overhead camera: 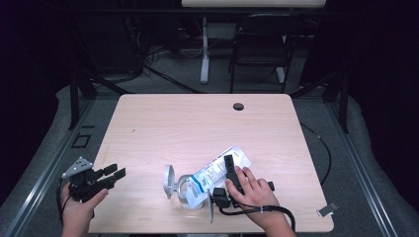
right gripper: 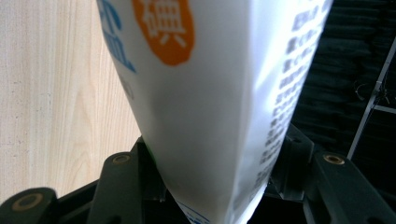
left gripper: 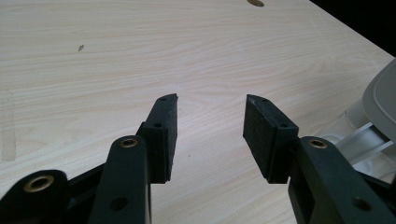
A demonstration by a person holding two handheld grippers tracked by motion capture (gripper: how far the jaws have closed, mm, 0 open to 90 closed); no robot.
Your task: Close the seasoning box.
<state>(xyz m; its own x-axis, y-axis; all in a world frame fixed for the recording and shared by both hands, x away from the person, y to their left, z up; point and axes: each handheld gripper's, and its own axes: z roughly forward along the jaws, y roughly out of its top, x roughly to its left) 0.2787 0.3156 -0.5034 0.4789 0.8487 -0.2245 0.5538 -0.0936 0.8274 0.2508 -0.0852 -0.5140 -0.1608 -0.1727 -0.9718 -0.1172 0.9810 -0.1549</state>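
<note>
**Right claw clamped on the pouch, left claw idle and wide**

Pale wood-grain table (overhead camera: 197, 128), smooth and matt, rounded corners, one dark round hole (overhead camera: 238, 106) near the far edge. Down at the near edge lies a white plastic pouch (overhead camera: 217, 175), soft and creased, printed in blue and black with an orange badge in the right gripper view. Its lower end sits at the mouth of a clear glass jar (overhead camera: 185, 192), whose grey hinged lid (overhead camera: 169, 180) stands flipped open on the left.

The right gripper (overhead camera: 229, 170) has the pouch squeezed between its black jaws; in its own view the white film fills the gap and bulges out past both pads. The person's hand wraps the gripper body.

The left gripper (overhead camera: 114, 174) hovers at the near-left corner, jaws well apart, nothing between the flat, foam-like black pads (left gripper: 261, 135) but bare wood.

Room to move: the whole far half of the table is open. The jar and pouch sit close to the near edge, the left gripper well apart from them.
</note>
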